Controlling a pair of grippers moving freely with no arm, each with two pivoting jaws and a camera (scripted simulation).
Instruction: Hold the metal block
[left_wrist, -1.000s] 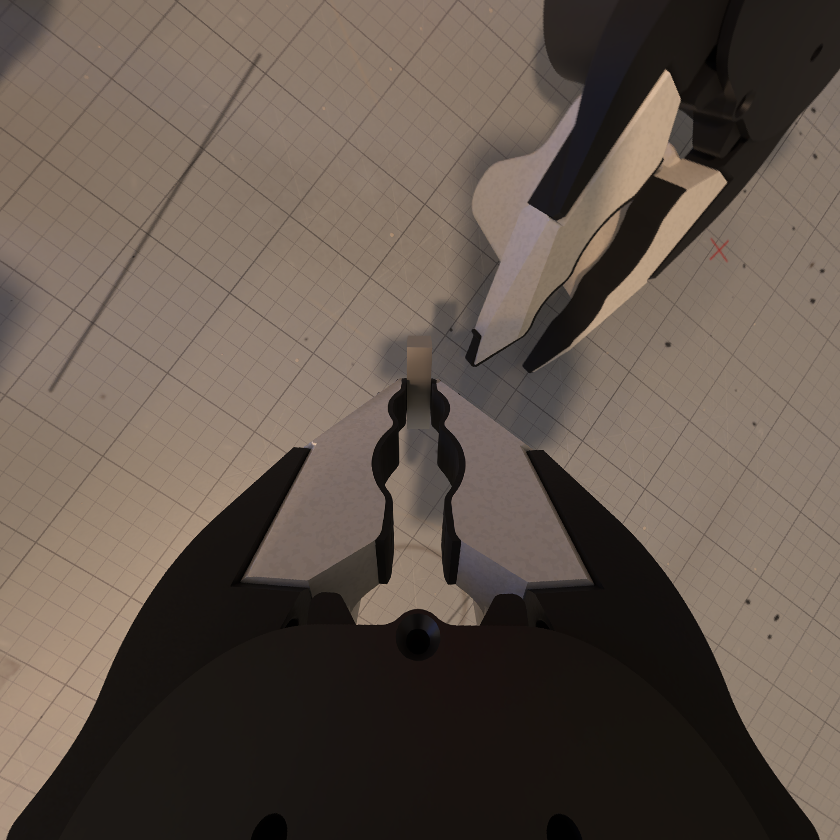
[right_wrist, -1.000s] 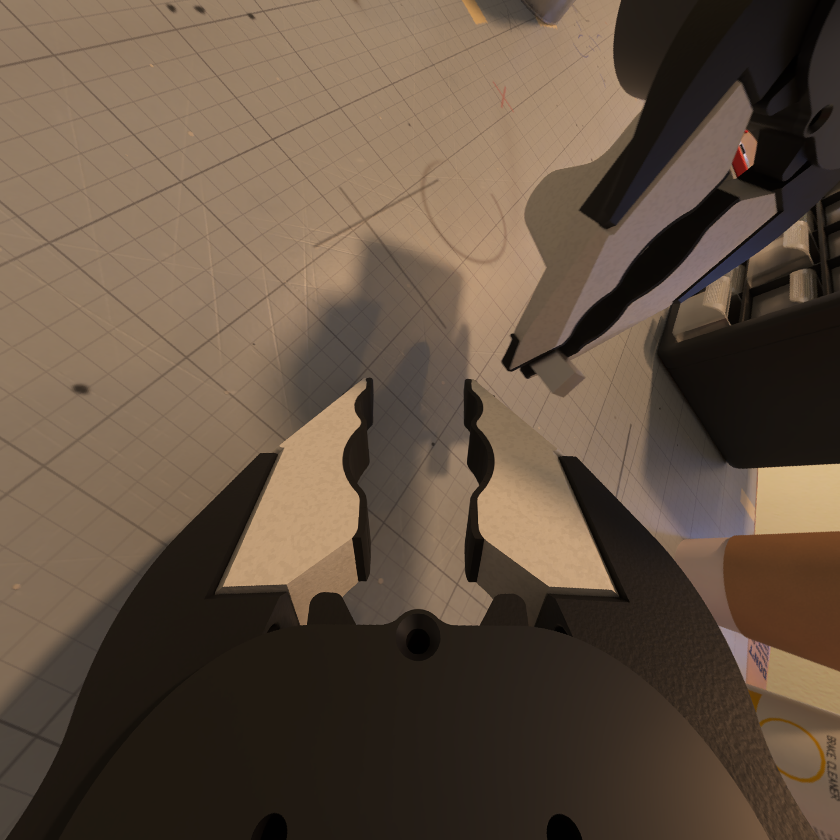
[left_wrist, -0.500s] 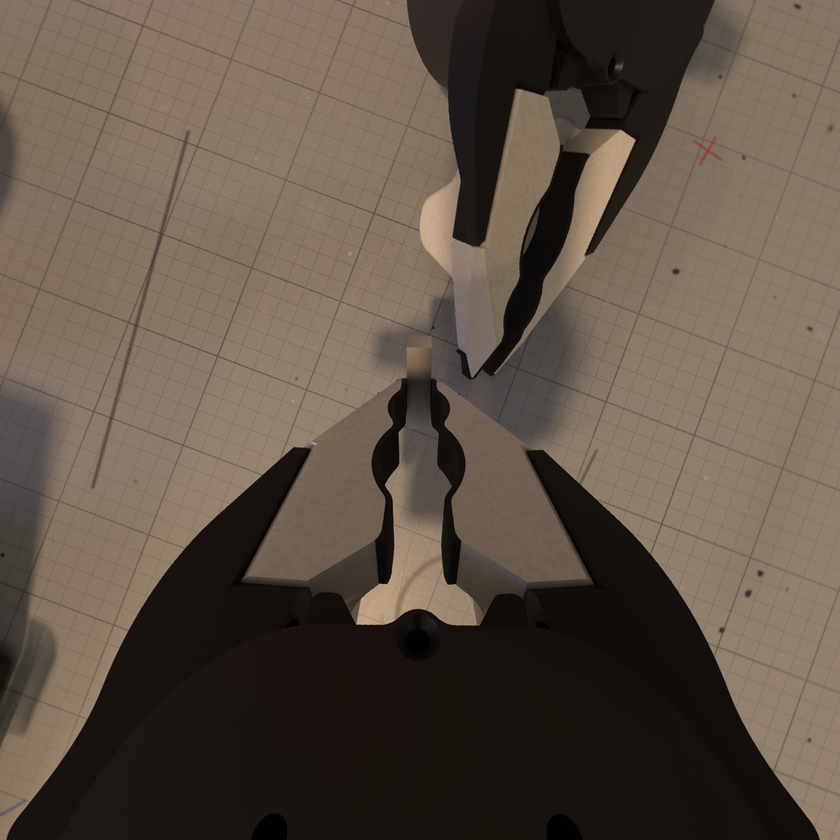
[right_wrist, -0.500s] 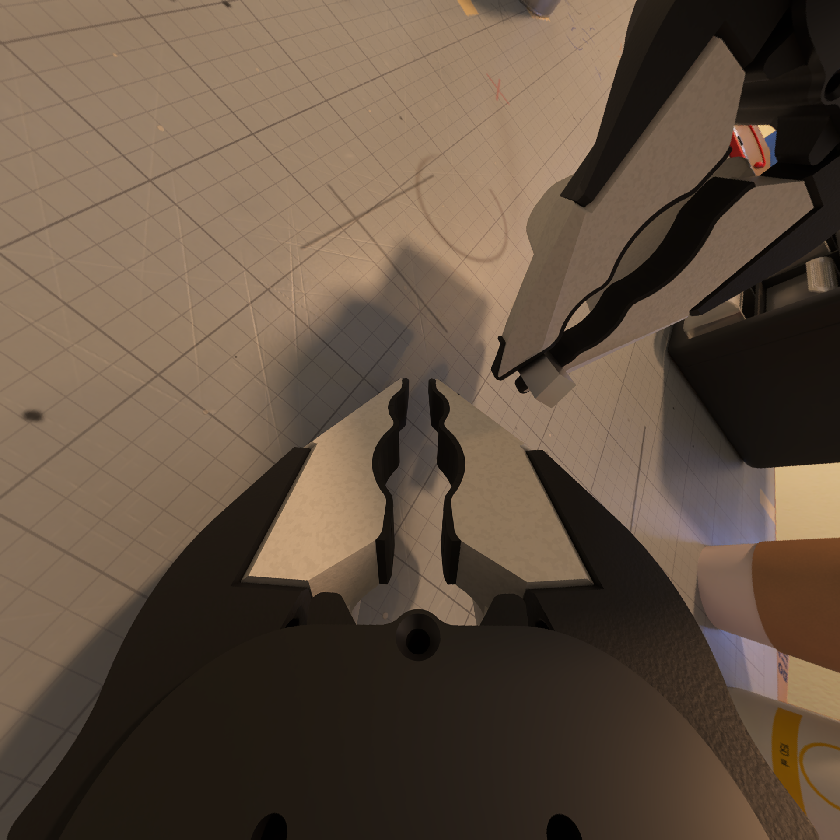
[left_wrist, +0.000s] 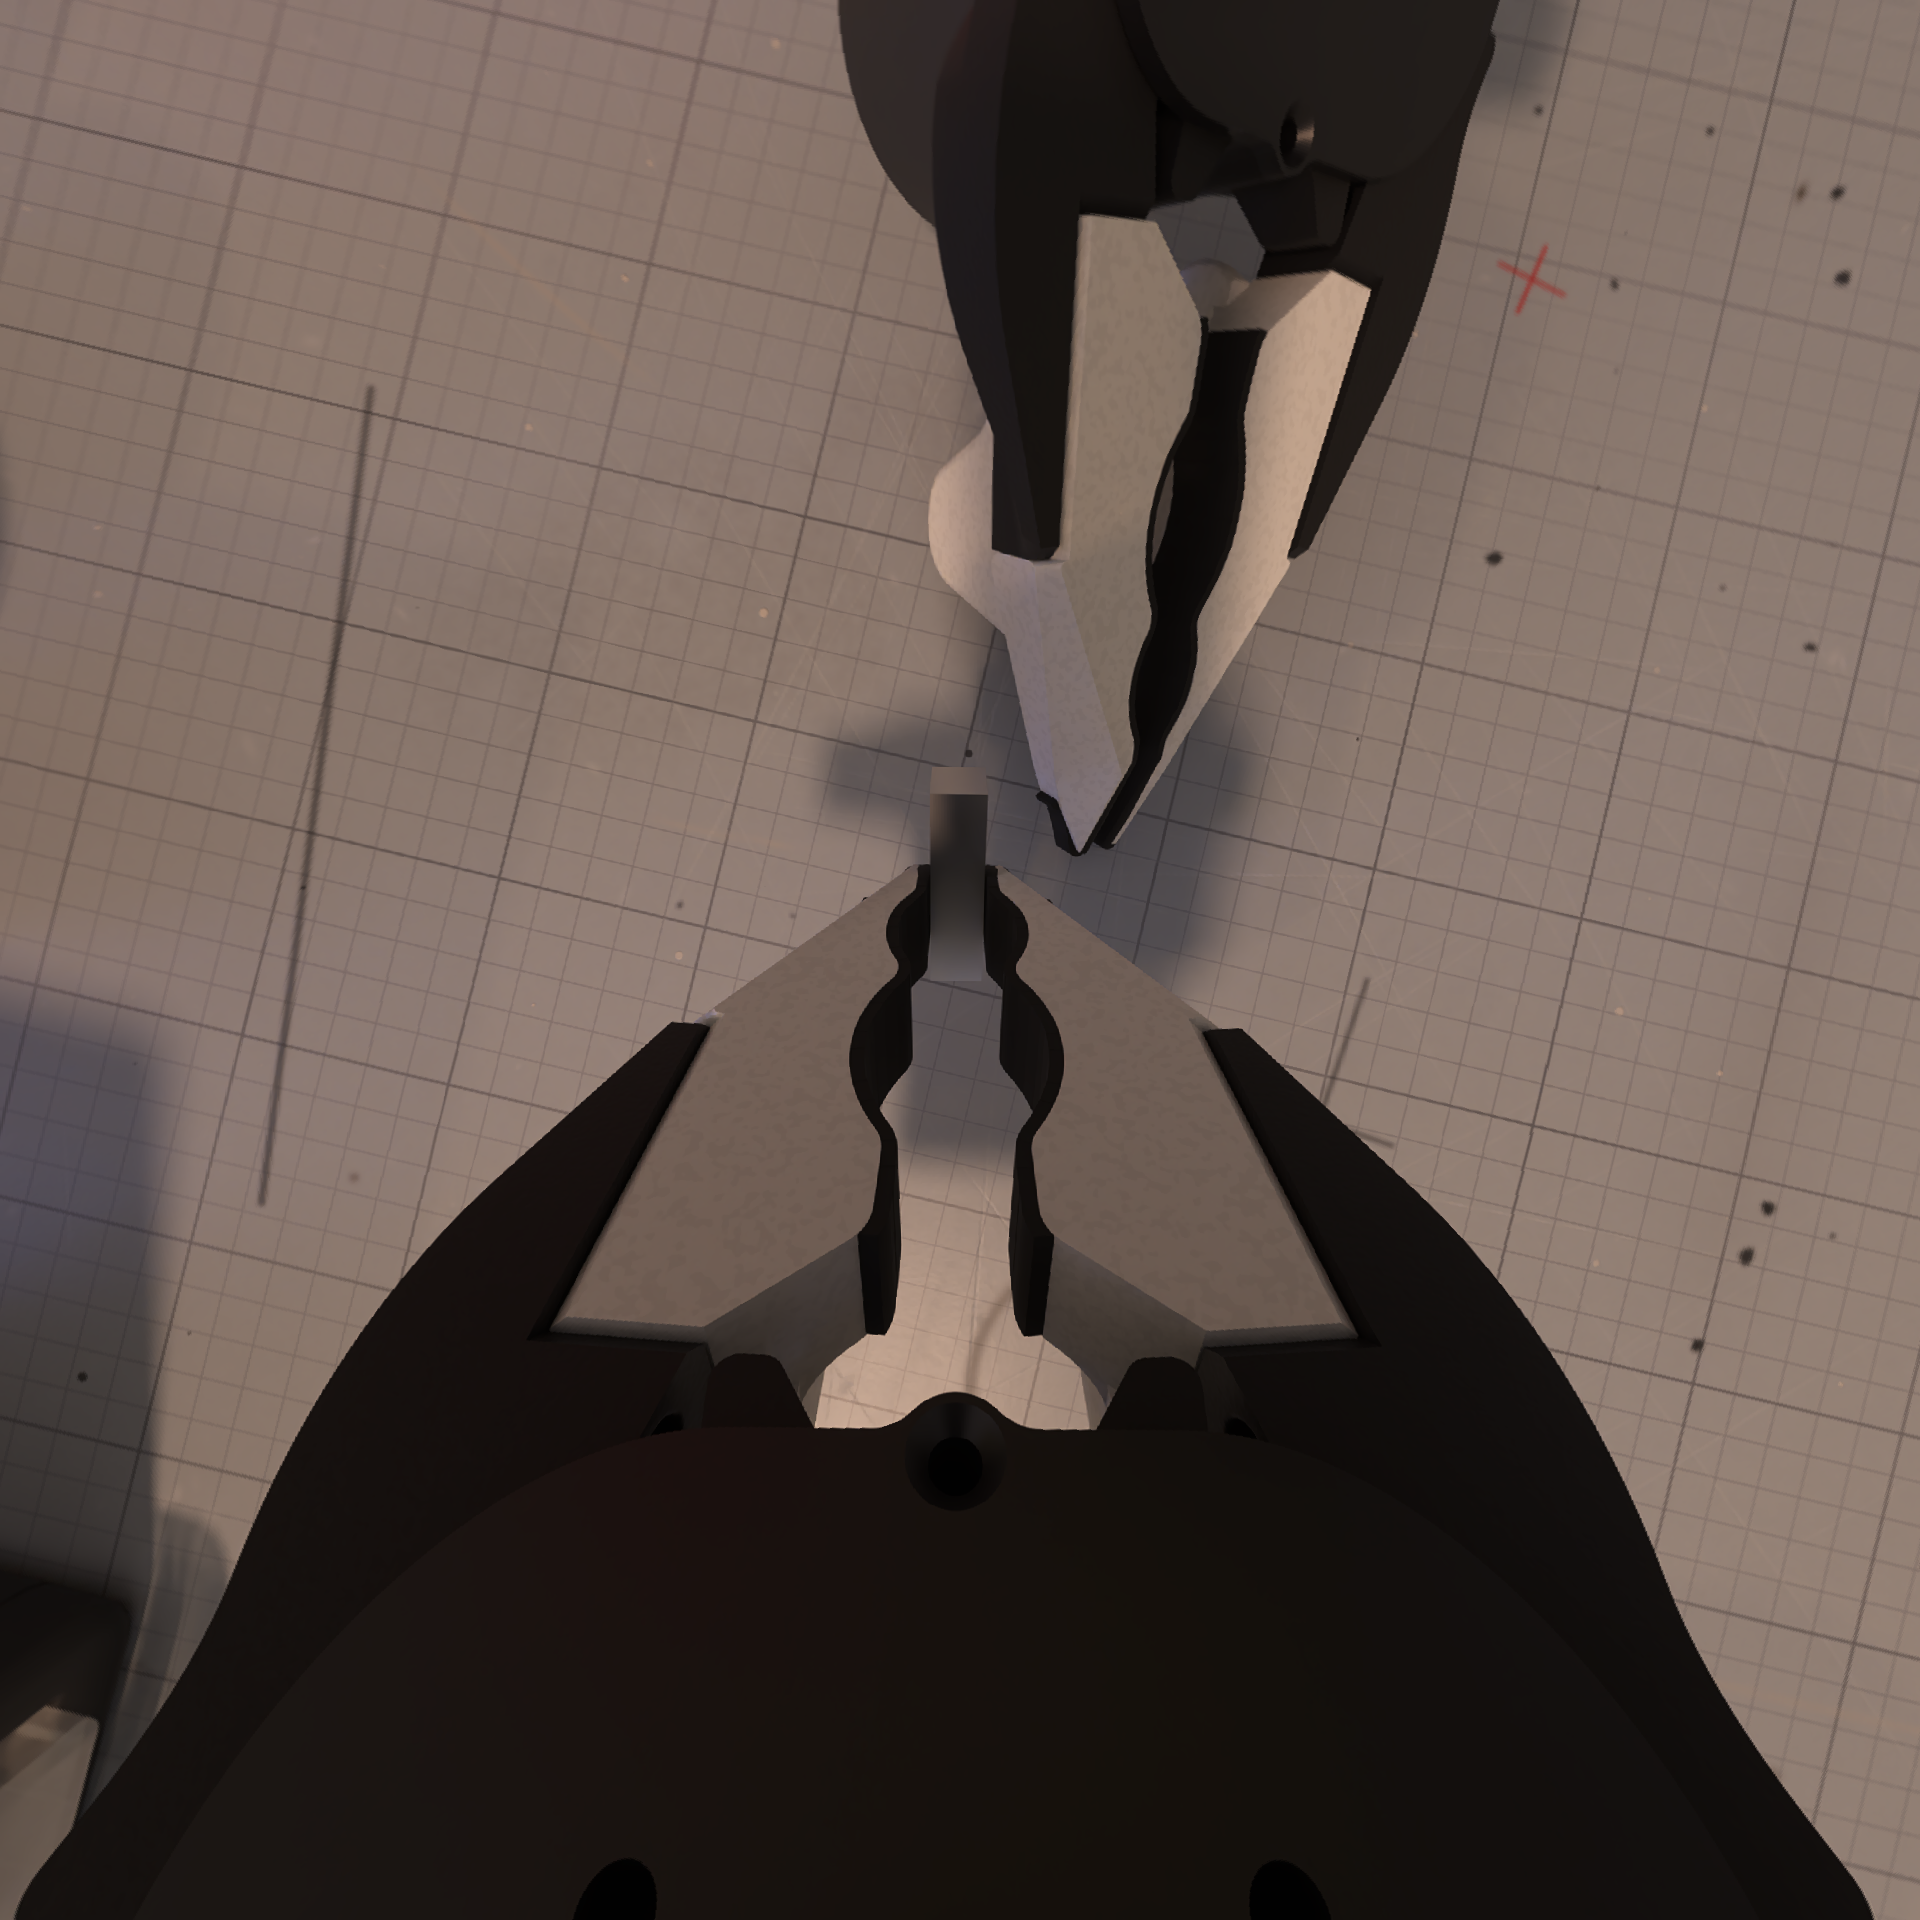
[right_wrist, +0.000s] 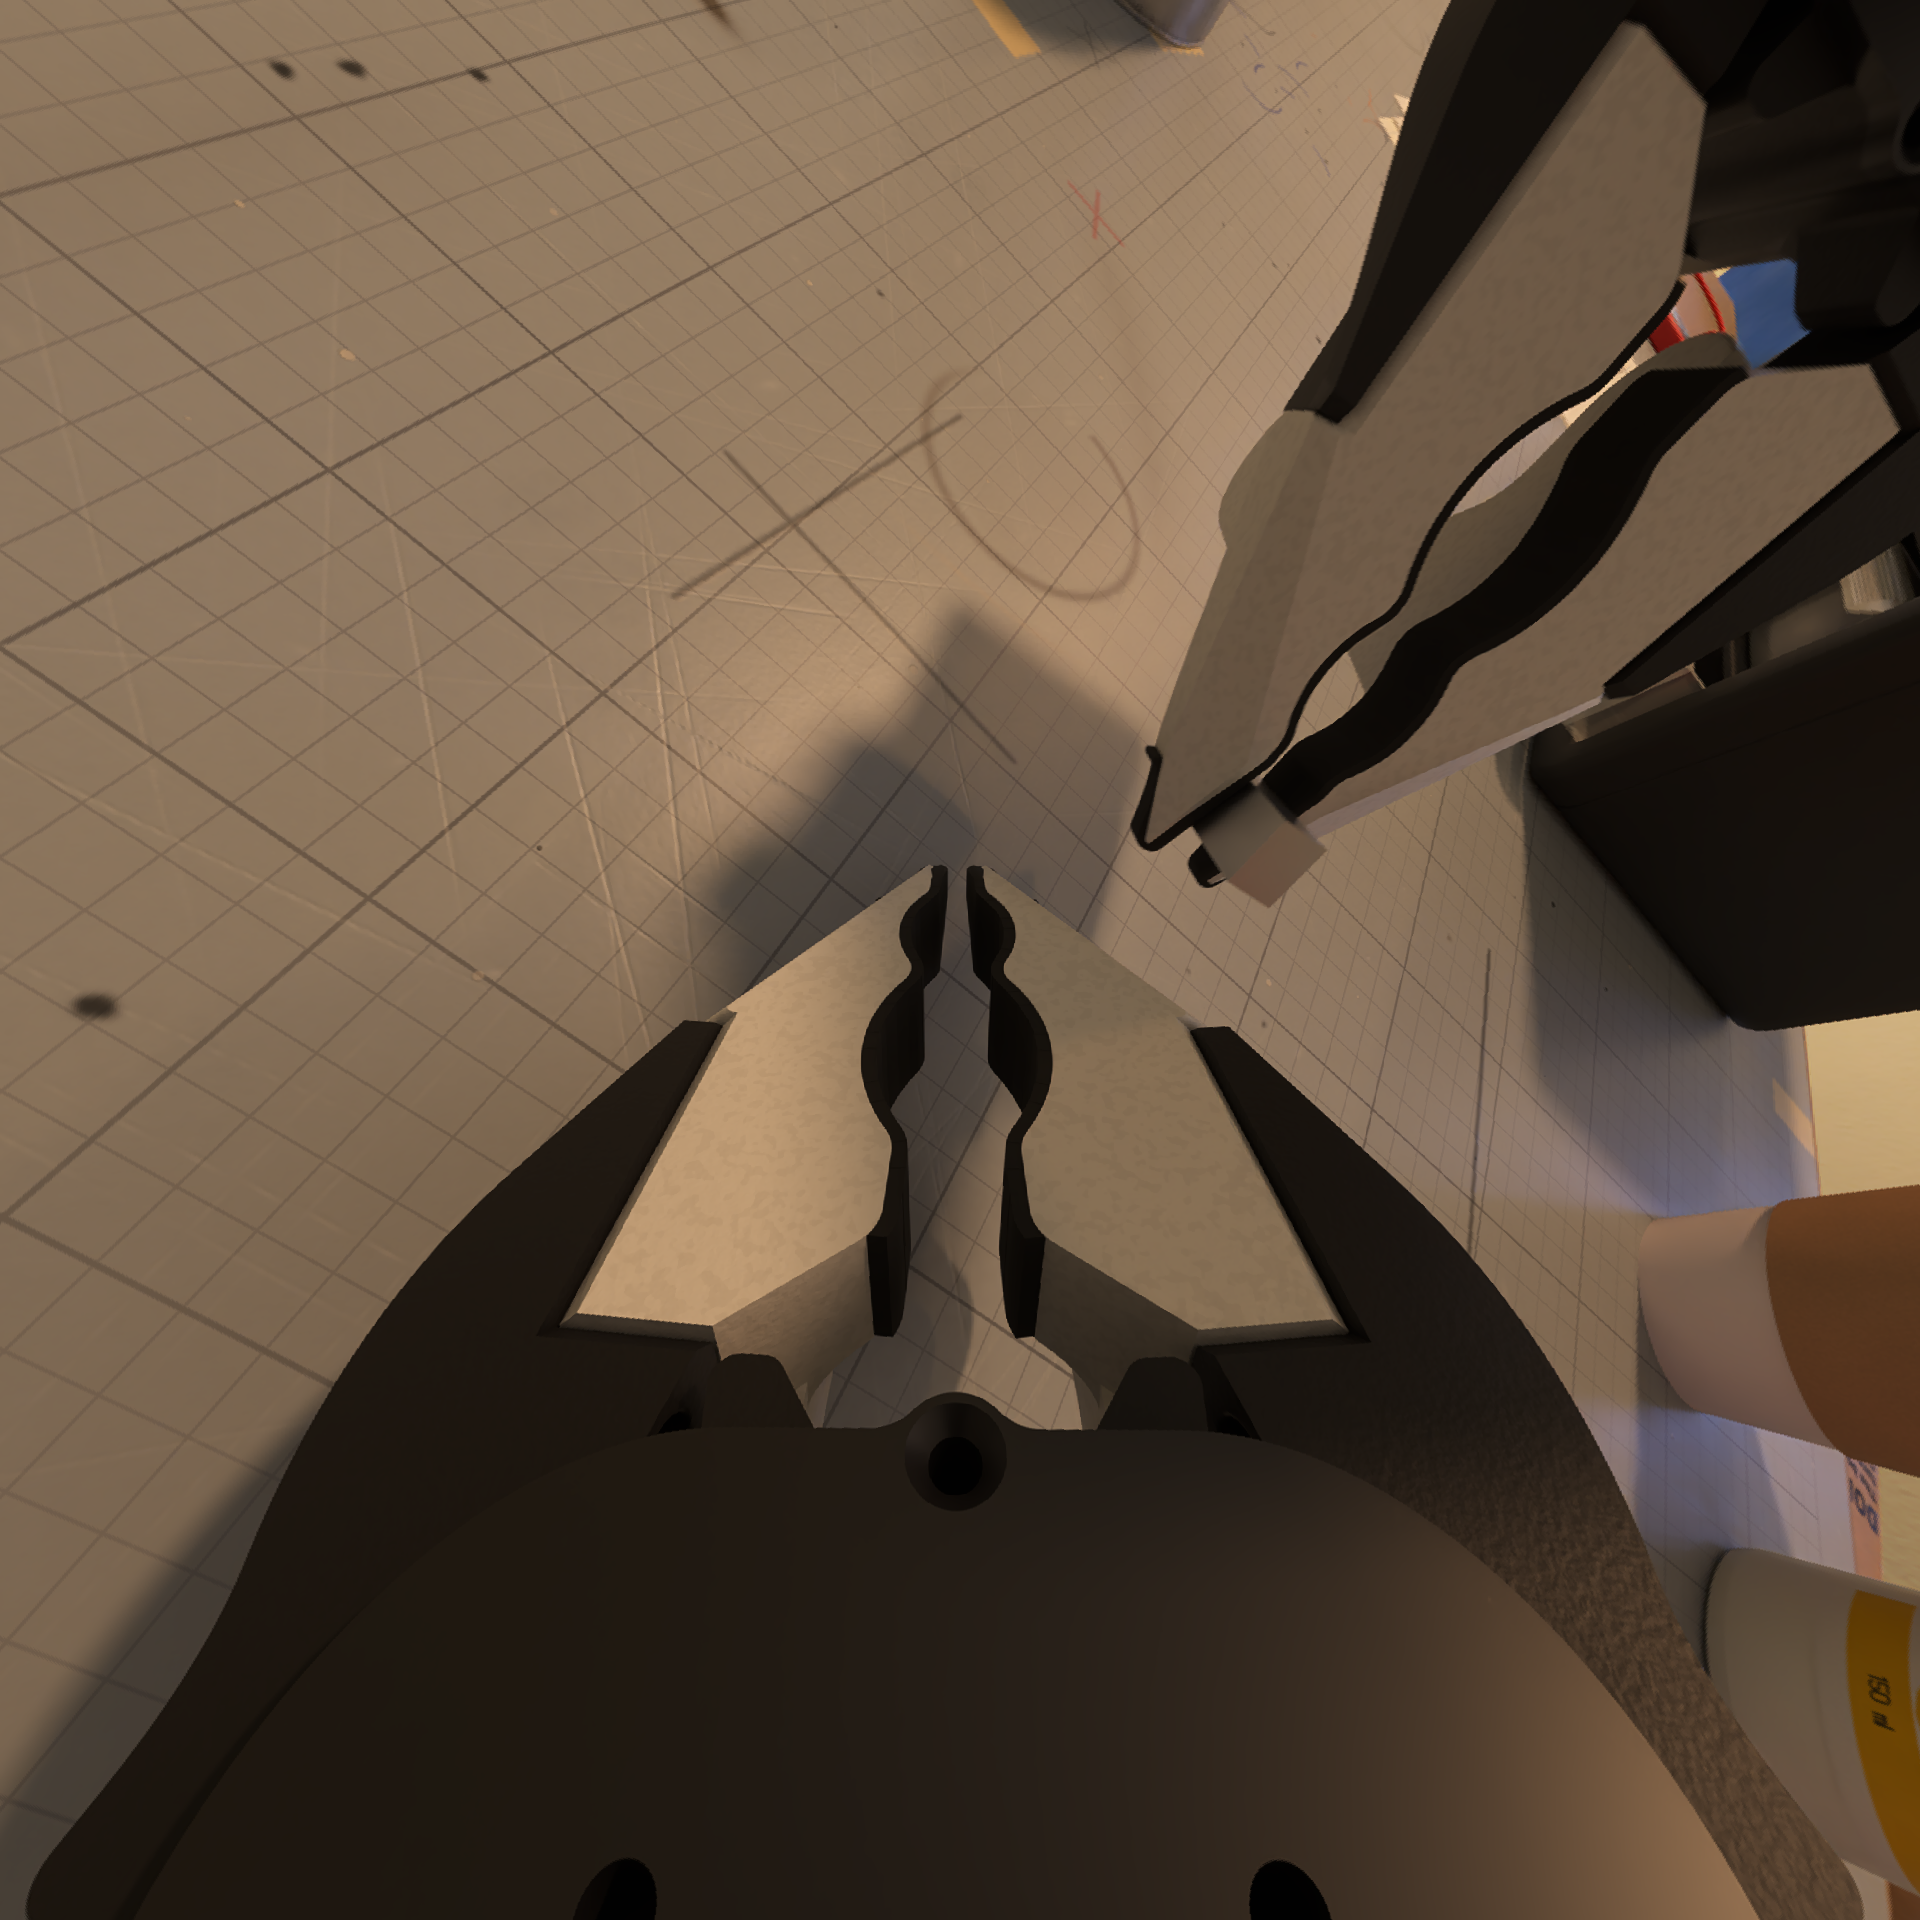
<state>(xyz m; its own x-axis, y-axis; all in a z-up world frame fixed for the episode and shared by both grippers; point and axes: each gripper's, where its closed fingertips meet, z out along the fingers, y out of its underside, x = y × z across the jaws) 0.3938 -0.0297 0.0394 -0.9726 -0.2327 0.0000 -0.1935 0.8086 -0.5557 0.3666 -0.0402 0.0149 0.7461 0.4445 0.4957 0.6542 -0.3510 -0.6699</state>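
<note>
Right gripper (right_wrist: 957, 873) newly closed beside metal block (right_wrist: 1262, 844)

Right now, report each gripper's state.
Left gripper: closed on the metal block.
Right gripper: closed, holding nothing.

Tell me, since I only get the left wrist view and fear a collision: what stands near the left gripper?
Observer: A black bin sits on the mat close beside the left gripper.
Operator: Is anything inside the right gripper?
Observer: No. The right gripper has its fingers nearly together, with only mat showing between them.
Operator: Anything else on that side?
Observer: A white bottle with a yellow band lies at the mat's edge.
</note>
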